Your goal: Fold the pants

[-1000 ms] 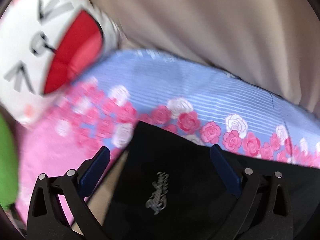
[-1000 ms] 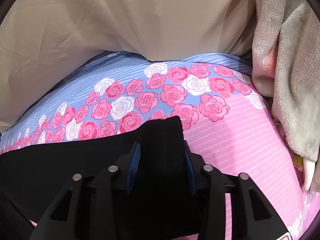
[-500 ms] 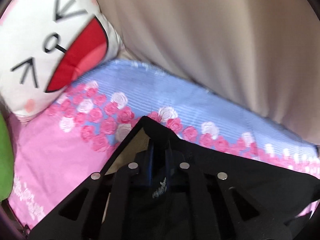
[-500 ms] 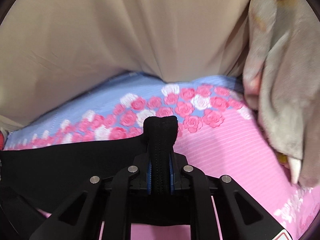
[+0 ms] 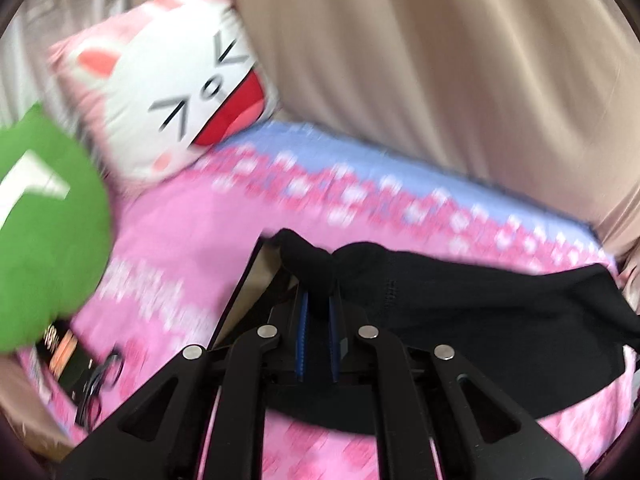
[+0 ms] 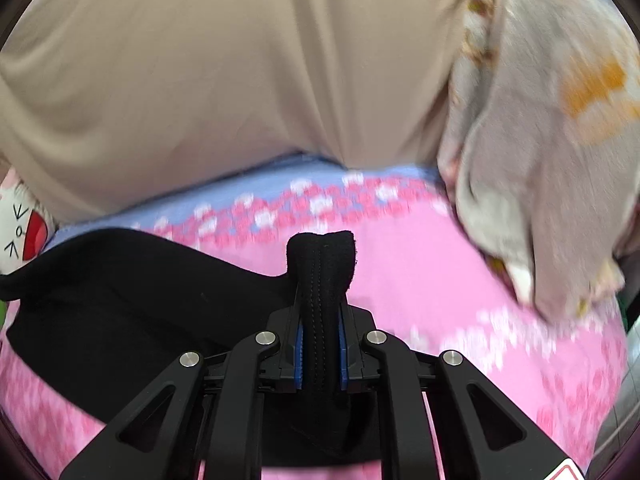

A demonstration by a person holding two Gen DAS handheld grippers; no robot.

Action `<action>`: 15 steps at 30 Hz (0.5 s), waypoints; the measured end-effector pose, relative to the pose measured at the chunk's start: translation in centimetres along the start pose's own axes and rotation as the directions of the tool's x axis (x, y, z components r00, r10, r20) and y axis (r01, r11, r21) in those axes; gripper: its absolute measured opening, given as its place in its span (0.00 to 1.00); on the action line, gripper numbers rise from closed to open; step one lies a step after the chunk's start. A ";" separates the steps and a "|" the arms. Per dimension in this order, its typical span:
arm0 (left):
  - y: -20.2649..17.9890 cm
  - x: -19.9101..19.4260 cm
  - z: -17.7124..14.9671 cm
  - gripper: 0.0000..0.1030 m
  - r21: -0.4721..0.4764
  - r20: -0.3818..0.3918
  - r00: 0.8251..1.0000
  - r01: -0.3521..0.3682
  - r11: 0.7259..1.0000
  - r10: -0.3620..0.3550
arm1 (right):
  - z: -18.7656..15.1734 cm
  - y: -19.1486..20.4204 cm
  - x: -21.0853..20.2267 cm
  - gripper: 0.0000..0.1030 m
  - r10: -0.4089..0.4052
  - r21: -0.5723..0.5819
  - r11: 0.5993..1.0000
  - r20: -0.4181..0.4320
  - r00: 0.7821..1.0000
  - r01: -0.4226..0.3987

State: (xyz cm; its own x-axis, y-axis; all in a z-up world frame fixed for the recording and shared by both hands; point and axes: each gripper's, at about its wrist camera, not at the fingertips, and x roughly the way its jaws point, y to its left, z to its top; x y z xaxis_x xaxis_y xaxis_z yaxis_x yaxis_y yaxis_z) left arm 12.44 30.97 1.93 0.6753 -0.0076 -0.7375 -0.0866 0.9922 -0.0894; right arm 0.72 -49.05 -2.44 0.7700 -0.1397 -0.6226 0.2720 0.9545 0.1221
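Note:
Black pants (image 5: pixel 480 312) hang stretched between my two grippers above a bed with a pink and blue rose-print sheet (image 5: pixel 192 232). My left gripper (image 5: pixel 318 300) is shut on a bunched corner of the pants' edge. My right gripper (image 6: pixel 320 316) is shut on a stitched band of the pants (image 6: pixel 120 300), which sticks up past the fingertips. The cloth sags to the left of the right gripper. Both views are blurred by motion.
A white cat-face pillow (image 5: pixel 172 100) and a green plush (image 5: pixel 44 220) lie at the bed's left end. A beige curtain (image 6: pixel 240 60) hangs behind the bed. A grey fleece blanket (image 6: pixel 540 140) is heaped at the right. A dark small box (image 5: pixel 68 364) lies at the bed's near left.
Both grippers closed on the pants' edge a second ago and have since lifted and pulled back from the curtain. The pants now hang off the sheet between them.

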 end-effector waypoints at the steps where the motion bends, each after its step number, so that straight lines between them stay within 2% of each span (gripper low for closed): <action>1: 0.4 0.4 -1.0 0.08 -0.005 -0.018 1.000 -0.015 1.000 0.015 | -1.0 -0.3 0.0 0.11 -0.004 0.003 1.000 -0.013 1.000 0.004; 4: 1.7 2.0 -4.6 0.13 -0.025 -0.082 0.994 -0.070 0.997 0.068 | -4.2 -0.9 0.7 0.12 -0.038 -0.009 0.999 -0.063 0.997 0.038; 7: 2.9 3.3 -7.2 0.22 -0.089 -0.147 0.986 -0.090 0.992 0.076 | -6.9 -1.2 1.6 0.26 -0.112 -0.038 0.993 -0.101 0.989 0.108; 8: 3.4 3.1 -7.9 0.38 -0.127 -0.146 0.987 -0.088 0.988 0.069 | -7.4 -1.3 1.2 0.33 -0.135 -0.036 0.991 -0.087 0.987 0.132; 9: 3.6 2.6 -8.4 0.59 -0.178 -0.134 0.990 -0.056 0.982 0.032 | -7.7 -1.6 0.7 0.39 -0.152 -0.027 0.988 -0.075 0.986 0.150; 11: 3.7 1.8 -9.0 0.78 -0.243 -0.096 0.994 0.018 0.970 -0.043 | -8.1 -2.1 -0.9 0.48 -0.176 0.006 0.984 -0.039 0.984 0.176; 15: 2.7 2.5 -8.3 0.86 -0.355 -0.076 0.983 0.132 0.926 -0.169 | -8.6 -2.7 -4.6 0.50 -0.164 0.081 0.984 0.028 0.986 0.162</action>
State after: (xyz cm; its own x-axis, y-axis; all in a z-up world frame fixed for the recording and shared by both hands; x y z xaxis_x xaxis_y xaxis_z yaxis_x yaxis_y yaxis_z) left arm 7.85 32.65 -5.70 0.6229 -0.1842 -0.7603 -0.2514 0.8732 -0.4175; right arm -8.55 -48.71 -6.53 0.7305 -0.3018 -0.6126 0.4384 0.8950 0.0818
